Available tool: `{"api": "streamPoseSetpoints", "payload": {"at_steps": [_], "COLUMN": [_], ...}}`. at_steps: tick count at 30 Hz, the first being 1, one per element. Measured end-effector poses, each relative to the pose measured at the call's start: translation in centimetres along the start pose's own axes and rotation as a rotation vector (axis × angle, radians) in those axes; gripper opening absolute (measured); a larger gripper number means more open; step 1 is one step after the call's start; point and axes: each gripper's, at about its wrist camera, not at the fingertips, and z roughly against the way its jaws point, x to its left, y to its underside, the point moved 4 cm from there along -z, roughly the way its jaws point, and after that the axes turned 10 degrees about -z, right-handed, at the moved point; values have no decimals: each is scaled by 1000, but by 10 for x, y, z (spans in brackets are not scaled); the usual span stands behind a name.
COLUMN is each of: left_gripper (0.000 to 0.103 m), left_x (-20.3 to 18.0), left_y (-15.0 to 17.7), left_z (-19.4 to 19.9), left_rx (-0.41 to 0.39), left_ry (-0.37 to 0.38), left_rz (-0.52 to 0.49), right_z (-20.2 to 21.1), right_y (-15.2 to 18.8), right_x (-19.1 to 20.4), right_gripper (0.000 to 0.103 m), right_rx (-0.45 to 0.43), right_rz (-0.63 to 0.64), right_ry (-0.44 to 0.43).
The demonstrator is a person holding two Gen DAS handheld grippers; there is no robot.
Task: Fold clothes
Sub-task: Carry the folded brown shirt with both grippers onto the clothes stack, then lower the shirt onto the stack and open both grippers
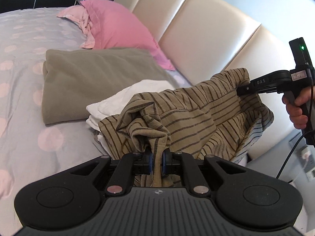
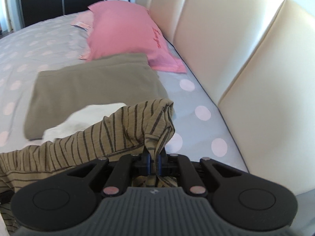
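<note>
In the left wrist view, the left tool [image 1: 157,162] was clamped on a bunched fold of the tan, dark-striped woven shirt [image 1: 187,118], the cloth pinched between its blue pads [image 1: 150,161] and hanging down behind them. The shirt stretched up and to the right, where the right tool [image 1: 243,90] gripped another bunch of it near the top edge; a person's hand [image 1: 295,106] held that tool's black handle. The shirt was lifted over a stack of folded white cloth [image 1: 118,104], with a pale blue striped garment [image 1: 254,137] showing under its right edge. Beyond lay a folded olive-green fleece blanket [image 1: 88,82] on the grey bed cover with pink dots [image 1: 23,78], a pink pillow [image 1: 114,25] behind it, and the cream padded headboard [image 1: 196,29] along the right.

In the right wrist view, the right tool [image 2: 154,163] was closed tight on a gathered corner of the same striped shirt [image 2: 118,133], which trailed away to the lower left. The white folded cloth [image 2: 88,120] sat just behind the shirt, blurred. The olive blanket [image 2: 94,86] lay further back on the dotted bed cover [image 2: 196,118], touching the pink pillow [image 2: 122,27], and the cream headboard [image 2: 236,49] rose on the right.
</note>
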Motion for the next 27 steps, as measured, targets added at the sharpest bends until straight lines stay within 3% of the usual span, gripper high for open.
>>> {"api": "streamPoseSetpoints", "payload": {"at_steps": [4,17,24,27], "left_gripper": [7,8,10,16], "left_x": [9,19,21,22], "left_y": [-4,7,2,-4], "left_z": [-26,-76,-74,-62], "left_rx": [46,129,131,116], "left_ry": [-43,-42,-25,-30], "left_rz": [-46,-119,-148,-153], "right_z": [-42,-146,-153,-136], "right_y": [0,13,15,7], "right_x": [-5,-22,-29,-39], "right_gripper": [8,8,13,17], "right_rx": [8,81,73,19], "right_rz": [-27,-153,-223,-250], "right_ry": [-29,-108,-106,-49]}}
